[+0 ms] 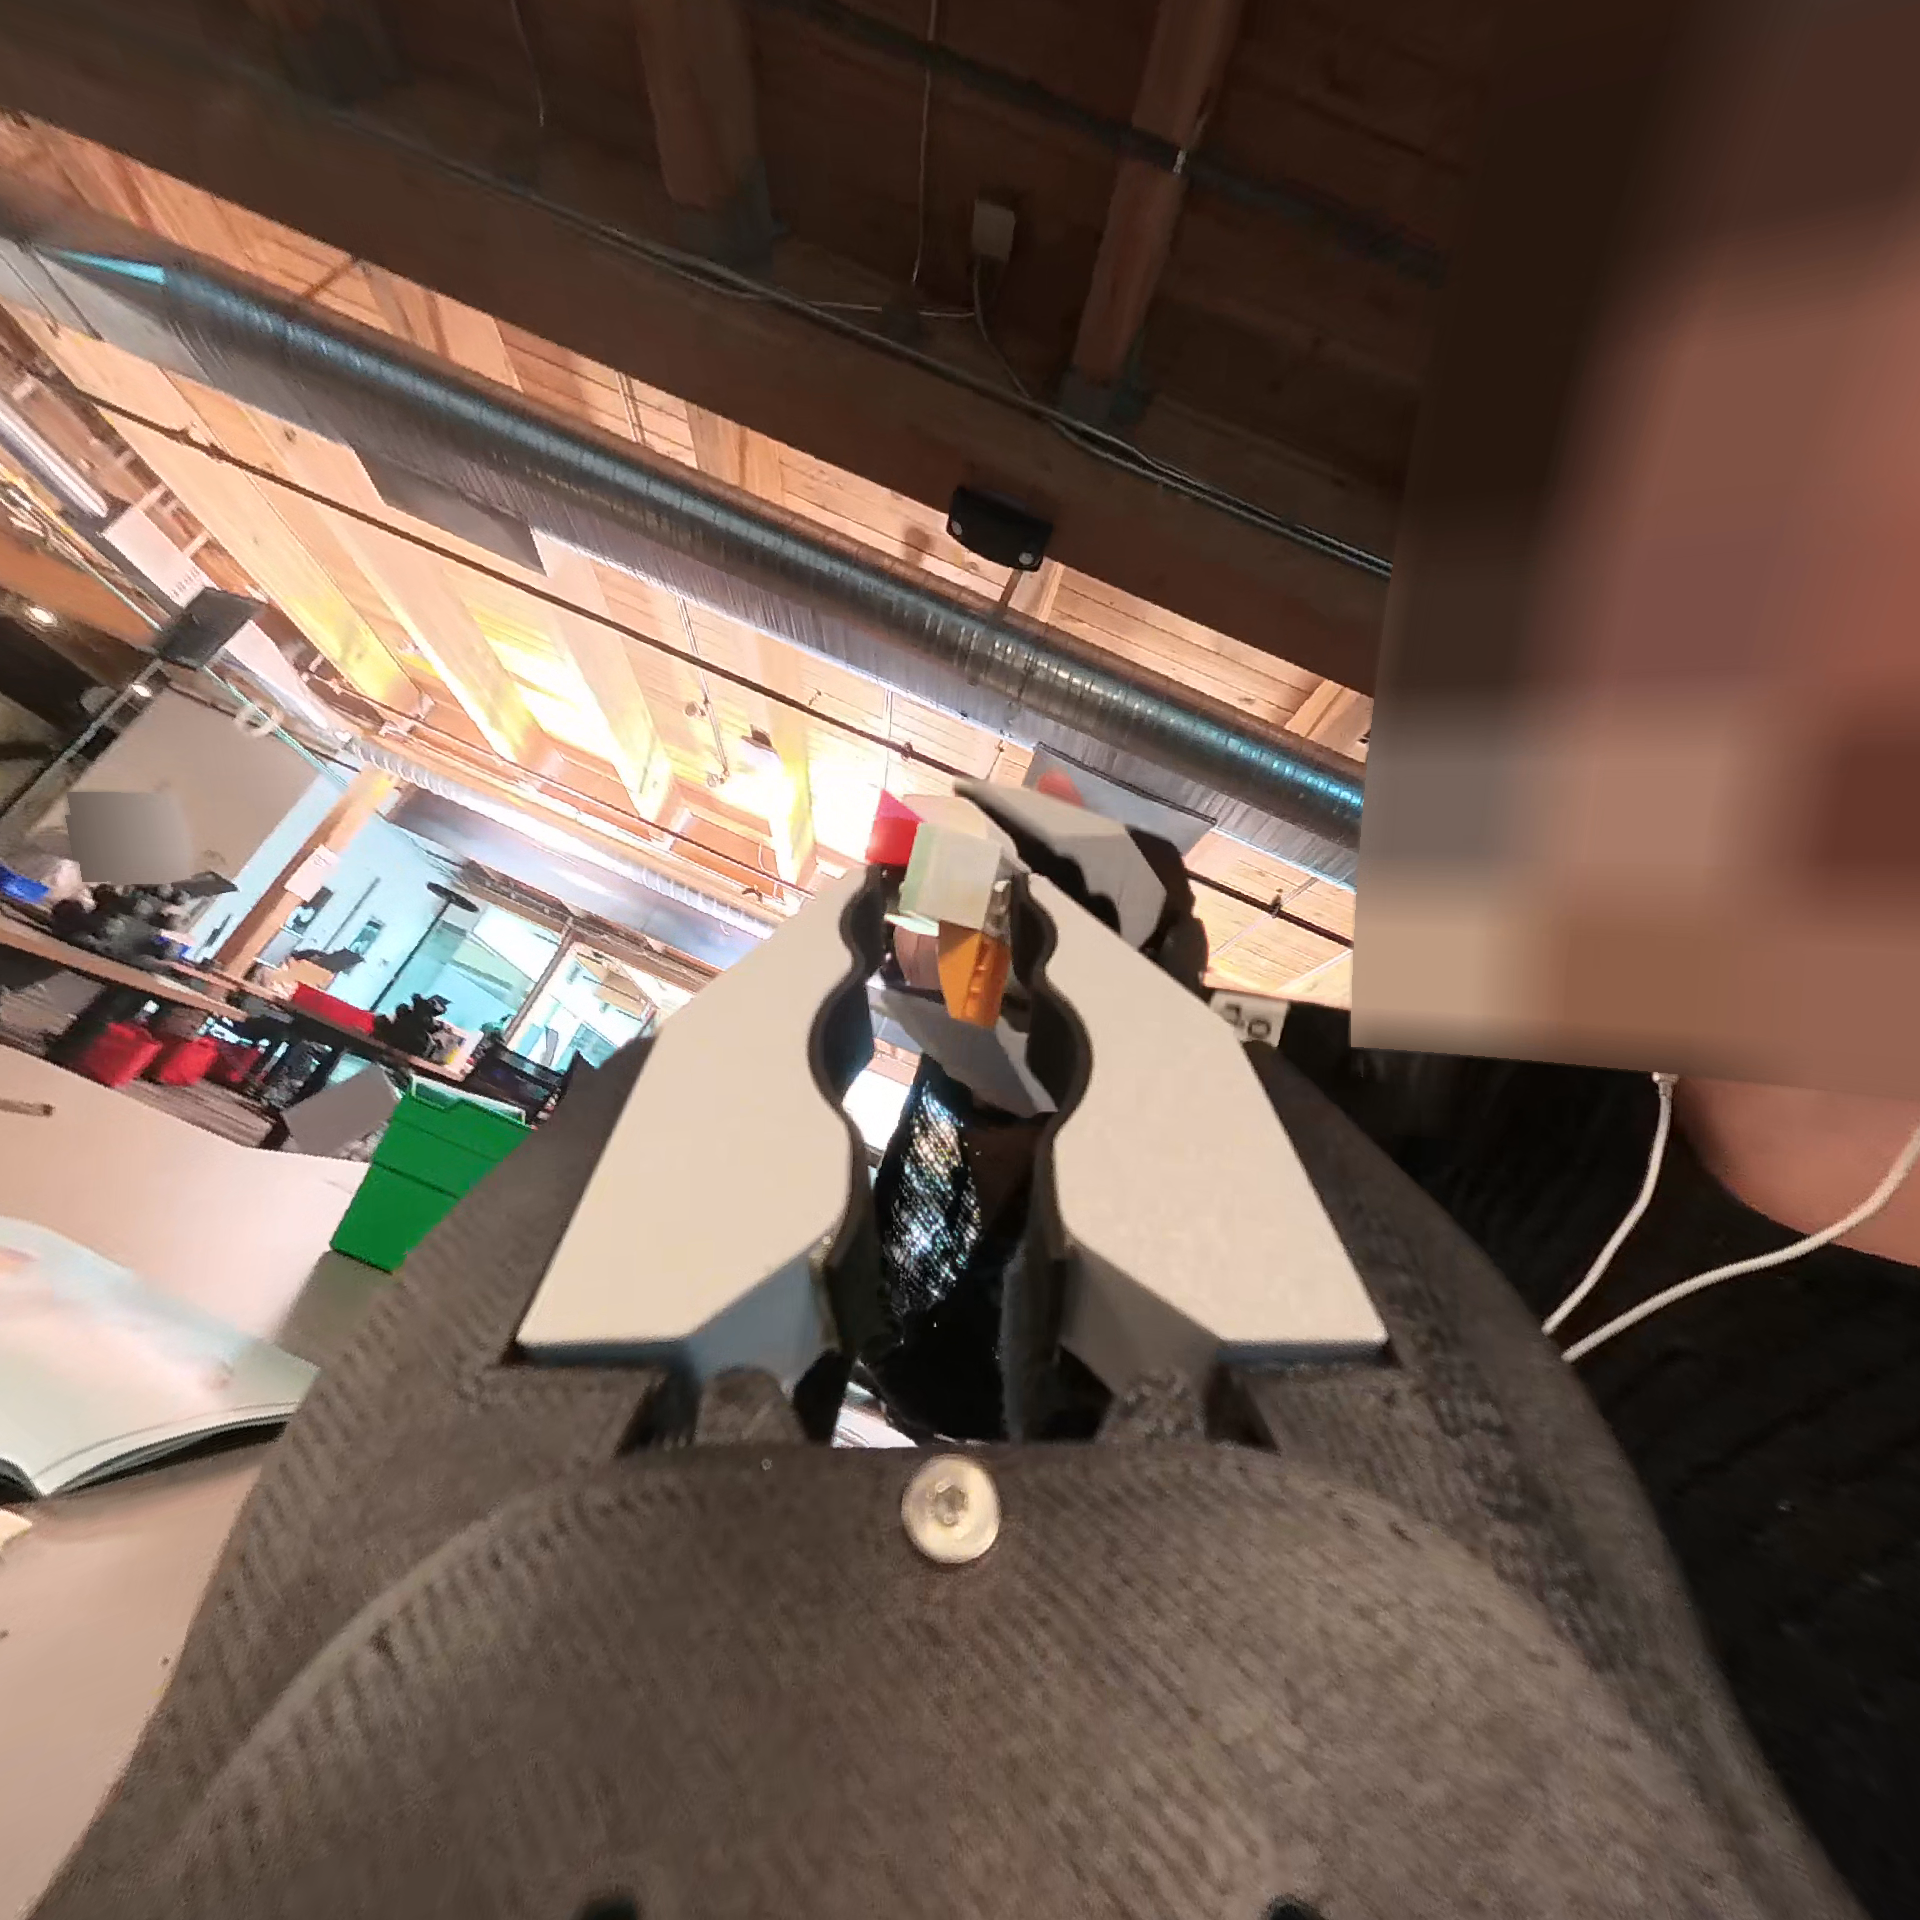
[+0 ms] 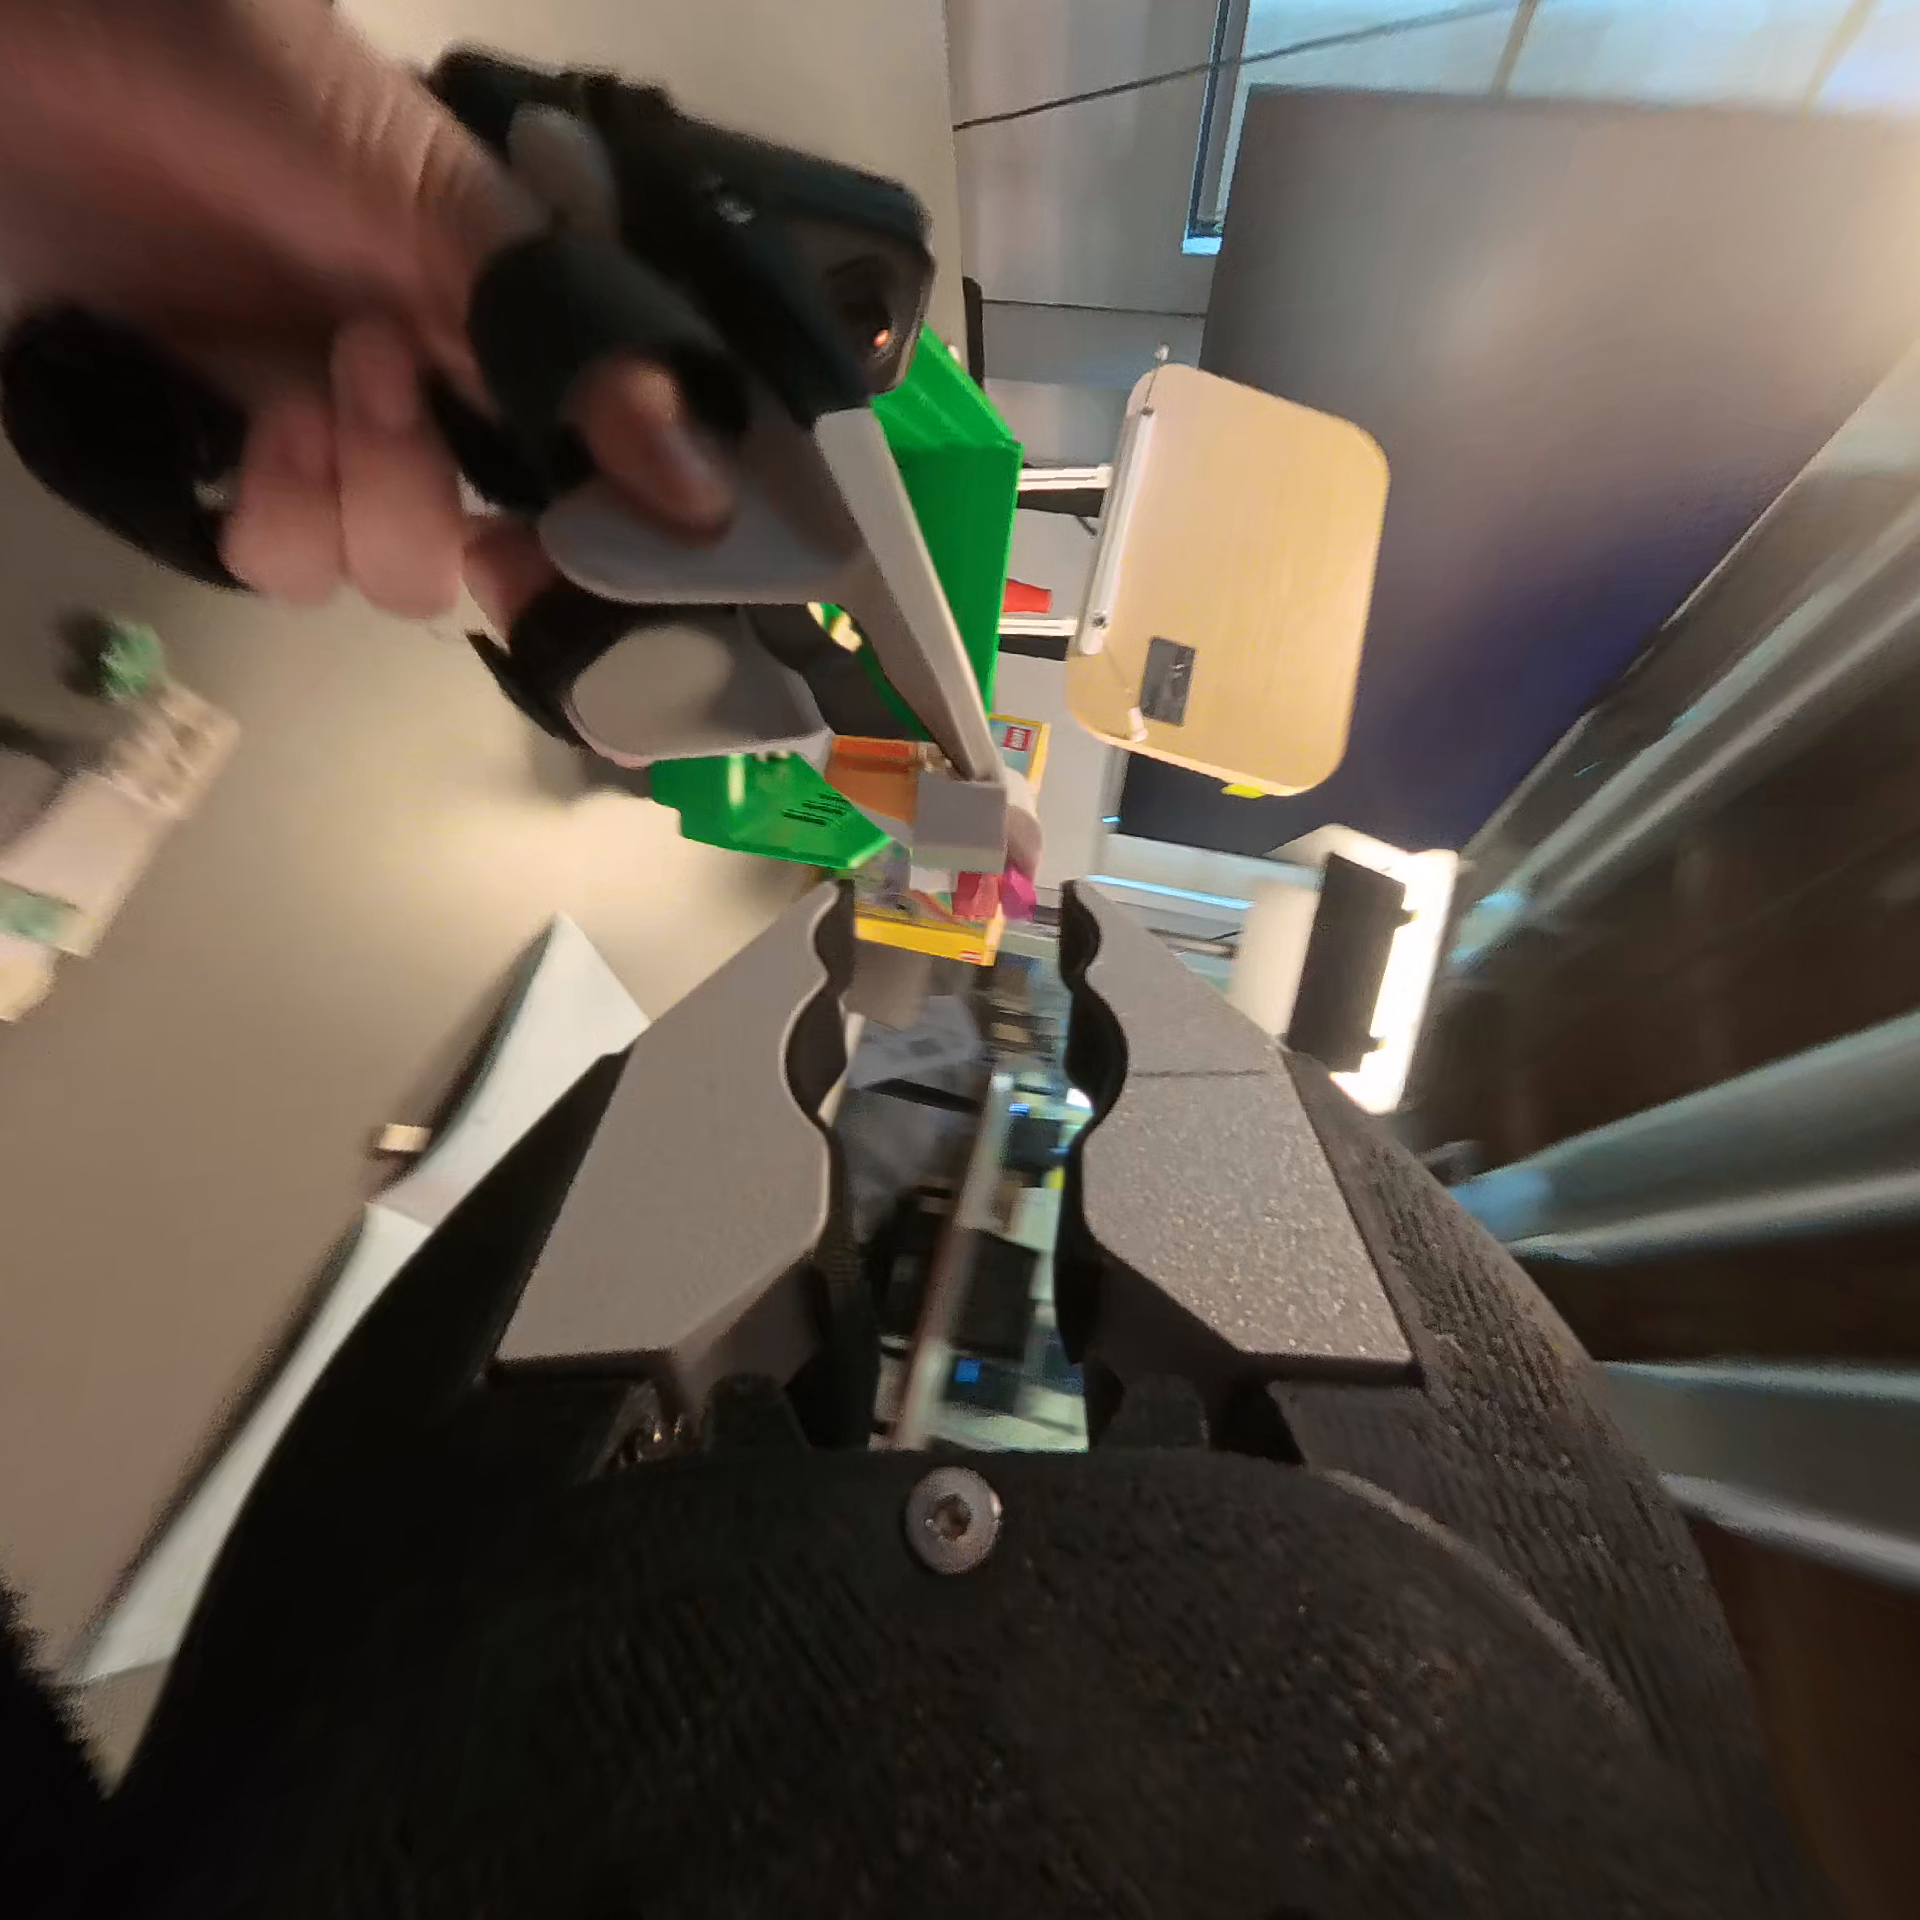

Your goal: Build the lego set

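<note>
My left gripper (image 1: pixel 948 896) points up toward the ceiling and is shut on a small lego assembly (image 1: pixel 951 871) of white, orange, red and brown pieces. In the right wrist view a hand holds the left gripper (image 2: pixel 961 821) at the upper left, and red and magenta bricks of the assembly (image 2: pixel 985 891) stick out below its tips. My right gripper (image 2: pixel 956 914) is open and empty, with its fingertips (image 2: pixel 831 935) just below the assembly, one on each side. The right gripper's grey fingers (image 1: pixel 1086 852) show behind the assembly in the left wrist view.
A green bin (image 1: pixel 436 1174) (image 2: pixel 951 488) stands on the white table (image 2: pixel 312 935). An open instruction booklet (image 1: pixel 125 1351) lies at the left. A yellow lego box (image 2: pixel 925 932) and loose bricks (image 2: pixel 104 790) lie on the table. A person with a white cable (image 1: pixel 1714 1268) is at the right.
</note>
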A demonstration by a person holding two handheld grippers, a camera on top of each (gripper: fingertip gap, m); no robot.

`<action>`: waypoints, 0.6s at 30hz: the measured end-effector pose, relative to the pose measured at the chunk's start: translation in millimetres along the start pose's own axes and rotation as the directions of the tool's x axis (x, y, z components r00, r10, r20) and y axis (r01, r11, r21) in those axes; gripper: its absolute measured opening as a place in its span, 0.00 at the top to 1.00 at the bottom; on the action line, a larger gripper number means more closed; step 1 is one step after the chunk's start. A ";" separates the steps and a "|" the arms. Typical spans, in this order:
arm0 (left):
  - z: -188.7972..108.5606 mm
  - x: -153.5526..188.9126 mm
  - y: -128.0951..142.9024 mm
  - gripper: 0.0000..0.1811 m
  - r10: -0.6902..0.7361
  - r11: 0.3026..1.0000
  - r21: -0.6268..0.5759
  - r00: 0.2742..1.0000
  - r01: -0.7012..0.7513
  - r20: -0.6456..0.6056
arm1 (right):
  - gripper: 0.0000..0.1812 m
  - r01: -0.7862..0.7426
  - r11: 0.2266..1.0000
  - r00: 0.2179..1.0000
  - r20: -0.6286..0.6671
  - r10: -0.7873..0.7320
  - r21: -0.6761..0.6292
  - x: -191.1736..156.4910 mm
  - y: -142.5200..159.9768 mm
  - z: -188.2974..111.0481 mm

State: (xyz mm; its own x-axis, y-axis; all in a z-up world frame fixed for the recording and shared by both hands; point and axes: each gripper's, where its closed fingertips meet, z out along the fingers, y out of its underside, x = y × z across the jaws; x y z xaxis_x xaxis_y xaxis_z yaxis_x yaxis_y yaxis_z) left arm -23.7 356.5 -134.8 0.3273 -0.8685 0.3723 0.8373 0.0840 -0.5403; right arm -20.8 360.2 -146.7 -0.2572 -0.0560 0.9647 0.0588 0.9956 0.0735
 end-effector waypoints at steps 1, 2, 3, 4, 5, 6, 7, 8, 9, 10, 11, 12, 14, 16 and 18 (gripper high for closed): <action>-0.1 -0.1 0.1 0.87 -0.004 1.000 -0.002 1.000 0.004 0.000 | 0.81 0.023 1.000 1.000 -0.009 -0.023 -0.002 -0.5 0.1 0.9; 0.1 -0.1 0.5 0.87 -0.007 1.000 -0.003 1.000 0.007 -0.001 | 0.82 0.043 0.999 0.999 -0.019 -0.043 -0.006 -0.5 0.6 1.5; 0.2 0.0 0.9 0.87 -0.008 1.000 -0.004 1.000 0.008 -0.001 | 0.84 0.061 0.998 0.998 -0.029 -0.061 -0.011 -0.1 1.3 1.9; 0.3 0.1 1.0 0.87 -0.009 1.000 -0.005 1.000 0.009 -0.001 | 0.86 0.076 0.997 0.996 -0.038 -0.077 -0.013 0.6 1.3 2.0; 0.4 0.4 1.4 0.87 -0.010 1.000 -0.007 1.000 0.010 -0.003 | 0.88 0.089 0.996 0.995 -0.044 -0.089 -0.014 1.2 1.3 1.9; 0.3 0.8 1.2 0.87 -0.013 1.000 -0.007 1.000 0.013 -0.005 | 0.88 0.098 0.995 0.994 -0.046 -0.098 -0.017 1.3 1.5 1.9; 0.2 0.5 1.2 0.87 -0.016 1.000 -0.006 1.000 0.016 -0.005 | 0.88 0.106 0.994 0.993 -0.045 -0.107 -0.021 1.2 2.0 1.9; -0.1 0.5 1.5 0.87 -0.021 1.000 -0.007 1.000 0.021 -0.004 | 0.90 0.118 0.993 0.992 -0.044 -0.119 -0.027 1.2 2.6 1.8; -0.1 0.4 1.6 0.87 -0.027 1.000 -0.007 1.000 0.027 -0.003 | 0.93 0.135 0.990 0.989 -0.052 -0.137 -0.036 2.5 3.6 1.3; -0.5 1.2 2.5 0.87 -0.035 0.999 -0.012 0.999 0.035 -0.004 | 0.94 0.153 0.987 0.986 -0.056 -0.155 -0.043 3.1 4.3 0.8; 0.0 0.8 3.1 0.87 -0.044 0.999 -0.013 0.999 0.044 -0.004 | 0.94 0.159 0.986 0.985 -0.053 -0.161 -0.047 3.0 4.6 0.8; 0.1 0.4 3.2 0.87 -0.050 0.999 -0.012 0.999 0.050 -0.005 | 0.94 0.157 0.986 0.986 -0.054 -0.160 -0.049 3.2 4.6 0.8; 0.5 0.1 3.0 0.87 -0.050 0.999 -0.005 0.999 0.050 -0.005 | 0.94 0.162 0.985 0.984 -0.065 -0.166 -0.063 3.7 5.3 1.7; -0.1 -1.5 3.0 0.87 -0.042 0.999 -0.002 0.999 0.042 0.010 | 0.94 0.192 0.978 0.977 -0.074 -0.199 -0.086 2.7 6.7 3.2; -0.3 -3.5 3.4 0.87 -0.046 0.999 0.000 0.999 0.046 0.019 | 0.94 0.236 0.966 0.966 -0.087 -0.245 -0.105 1.4 7.9 4.3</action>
State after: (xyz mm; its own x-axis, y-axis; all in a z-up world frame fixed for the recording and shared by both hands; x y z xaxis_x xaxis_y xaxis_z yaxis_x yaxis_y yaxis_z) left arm -22.1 359.7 -138.1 0.2966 -0.8622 0.4107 0.8514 0.0439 -0.5227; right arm -24.8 368.3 -145.8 -0.1786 -0.3046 0.9356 0.0977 0.9407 0.3250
